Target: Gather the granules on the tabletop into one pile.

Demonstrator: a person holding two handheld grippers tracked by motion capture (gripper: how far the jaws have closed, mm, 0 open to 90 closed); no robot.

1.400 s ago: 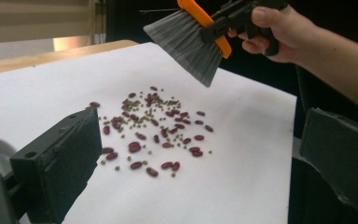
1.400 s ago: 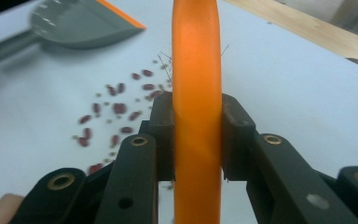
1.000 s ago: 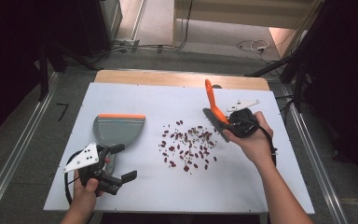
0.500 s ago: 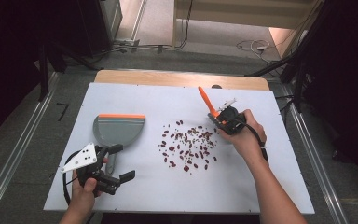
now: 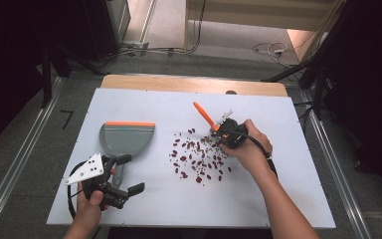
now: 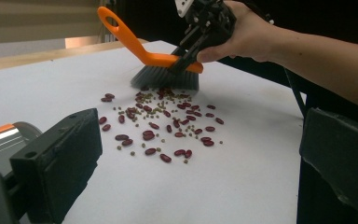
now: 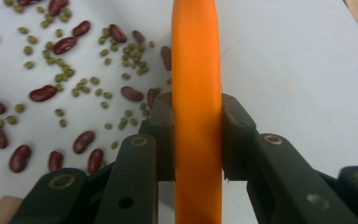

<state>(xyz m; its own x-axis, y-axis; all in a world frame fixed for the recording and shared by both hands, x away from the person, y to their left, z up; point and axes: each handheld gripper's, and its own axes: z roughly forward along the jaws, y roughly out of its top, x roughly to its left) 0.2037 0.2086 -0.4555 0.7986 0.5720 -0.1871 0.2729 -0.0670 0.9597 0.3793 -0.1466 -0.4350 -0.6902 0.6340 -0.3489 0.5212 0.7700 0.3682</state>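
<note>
The right gripper (image 5: 225, 133) clamps the brush (image 6: 165, 70) at the beans' (image 5: 197, 159) upper-right edge. The dustpan (image 5: 127, 138) lies frame-left beyond them — left gripper (image 5: 125, 174) spread, empty.

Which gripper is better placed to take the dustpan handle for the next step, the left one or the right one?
The left. The left gripper is open and sits beside the dustpan, near its handle. The right gripper is shut on the brush, whose bristles stand at the far edge of the beans.

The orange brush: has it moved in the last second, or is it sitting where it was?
Yes. In the high view the brush, clamped in the right gripper, has come toward the person and leftward, ending at the far edge of the spilled beans, while the dustpan stays put.
</note>
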